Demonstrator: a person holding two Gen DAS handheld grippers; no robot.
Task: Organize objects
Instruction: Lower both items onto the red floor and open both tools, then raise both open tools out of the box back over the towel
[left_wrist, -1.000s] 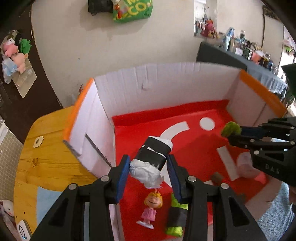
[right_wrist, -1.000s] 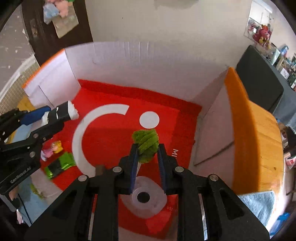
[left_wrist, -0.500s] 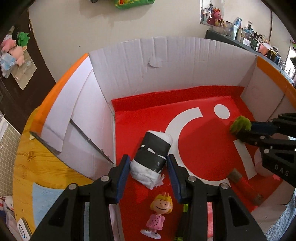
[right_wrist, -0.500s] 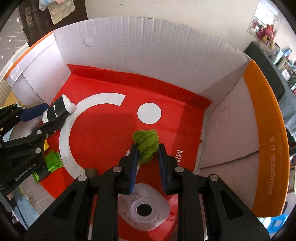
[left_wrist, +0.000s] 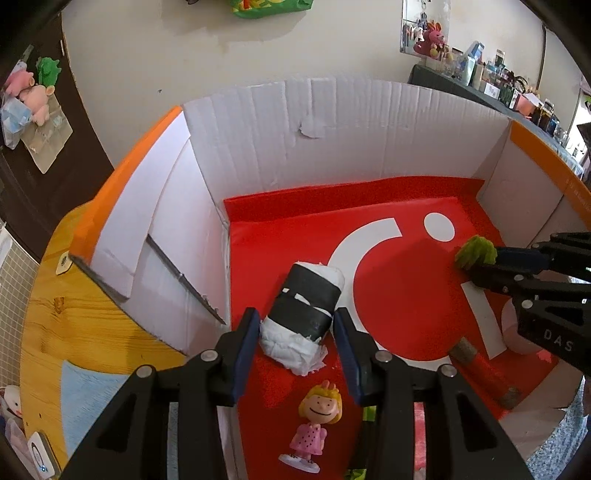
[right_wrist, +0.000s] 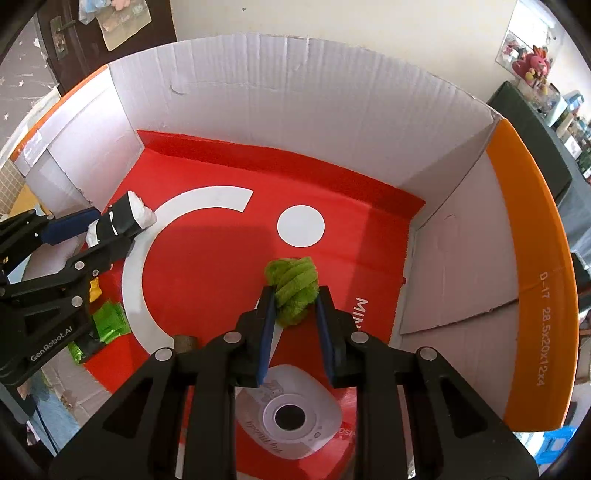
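Observation:
My left gripper (left_wrist: 297, 330) is shut on a black-taped roll stuffed with white paper (left_wrist: 304, 306), held low over the left part of the red floor of an open cardboard box (left_wrist: 332, 129). The roll also shows in the right wrist view (right_wrist: 123, 221). My right gripper (right_wrist: 295, 314) is shut on a fuzzy green knot (right_wrist: 293, 286), held over the right part of the box floor (right_wrist: 221, 266). The green knot shows at the right in the left wrist view (left_wrist: 475, 253).
In the box near its front lie a blonde girl figurine in pink (left_wrist: 317, 424), a red tube with brown ends (left_wrist: 484, 373), a green packet (right_wrist: 109, 325) and a white and pink round-lens device (right_wrist: 291, 417). The box stands on a wooden table (left_wrist: 74, 332).
Both grippers have moved down and forward into the box with their objects still held. The box walls now fill more of both views.

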